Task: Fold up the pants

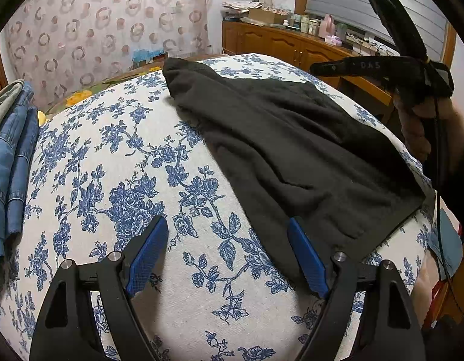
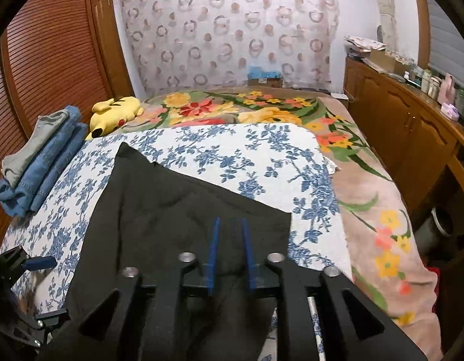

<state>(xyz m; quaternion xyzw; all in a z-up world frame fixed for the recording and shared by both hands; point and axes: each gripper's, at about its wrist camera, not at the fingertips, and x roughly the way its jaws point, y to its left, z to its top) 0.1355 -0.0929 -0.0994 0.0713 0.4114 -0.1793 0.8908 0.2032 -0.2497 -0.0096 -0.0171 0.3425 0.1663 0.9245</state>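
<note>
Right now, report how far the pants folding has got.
Done: jeans sit folded at the bed's edge. In hand: black pants lie spread, partly doubled over, on the floral cloth; the right claw is nearly shut over them, the left claw open beside them. Left: the final folds.

a home bedroom: a bed [image 2: 367,198] under a flowered blanket, with a blue-and-white floral cloth [image 2: 262,150] spread over it and a yellow plush toy [image 2: 117,114] near its head. a patterned sheer curtain [image 2: 232,30] hangs behind, a slatted wooden wardrobe door [image 2: 51,54] stands on one side, and a wooden sideboard [image 2: 412,126] crowded with bottles and boxes on the other. folded jeans [image 2: 42,174] sit stacked at the bed's edge.
</note>
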